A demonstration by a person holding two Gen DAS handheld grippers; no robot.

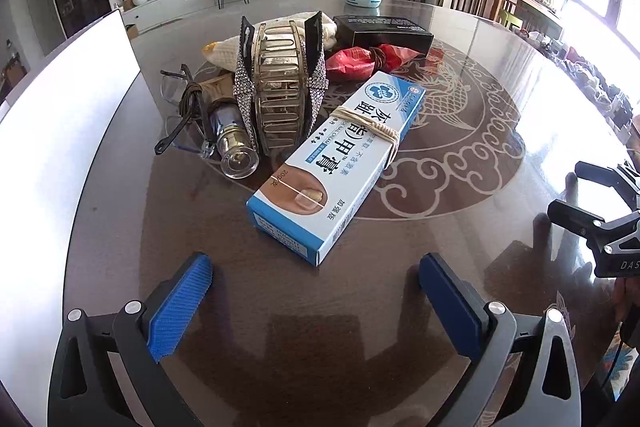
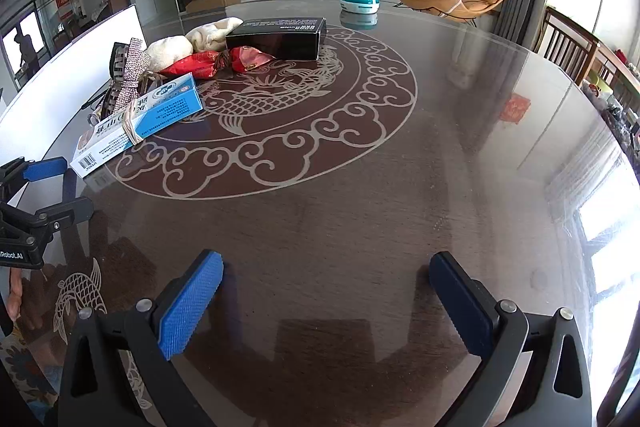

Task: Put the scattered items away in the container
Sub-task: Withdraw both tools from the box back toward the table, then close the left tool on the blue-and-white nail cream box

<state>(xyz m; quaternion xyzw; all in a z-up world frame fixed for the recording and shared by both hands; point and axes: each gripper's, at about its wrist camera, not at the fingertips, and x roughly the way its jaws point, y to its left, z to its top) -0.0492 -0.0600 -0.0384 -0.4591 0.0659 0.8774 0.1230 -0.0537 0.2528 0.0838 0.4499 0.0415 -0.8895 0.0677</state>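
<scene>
A dark, glossy round desk (image 2: 360,227) with a pale fish-and-cloud inlay carries a loose heap of small things toward its left side. Nearest the left gripper (image 1: 316,291) lies a blue-and-white ointment box (image 1: 336,151), flat on the desk with a rubber band (image 1: 380,127) wrapped round its middle; its near end sits just ahead of the gripper. This gripper's blue-padded fingers (image 1: 180,307) are spread wide and hold nothing. Behind the box stands a large rhinestone hair claw (image 1: 280,83), and beside it a small clear glass bottle (image 1: 234,147) lying on its side, folded clear glasses (image 1: 176,87), a red foil packet (image 1: 352,61), a cream cloth pouch (image 1: 228,51) and a black box (image 1: 384,31). A white container (image 1: 68,99) runs along the left edge, near the heap. The right gripper (image 2: 324,303) hovers over bare desk, well apart from the items, fingers also spread and empty. The ointment box looks light, stiff cardboard that would dent under a hard squeeze; its long side walls near the middle seem the best hold. The bottle looks fragile and likely to roll, and the claw awkward and snaggy.
</scene>
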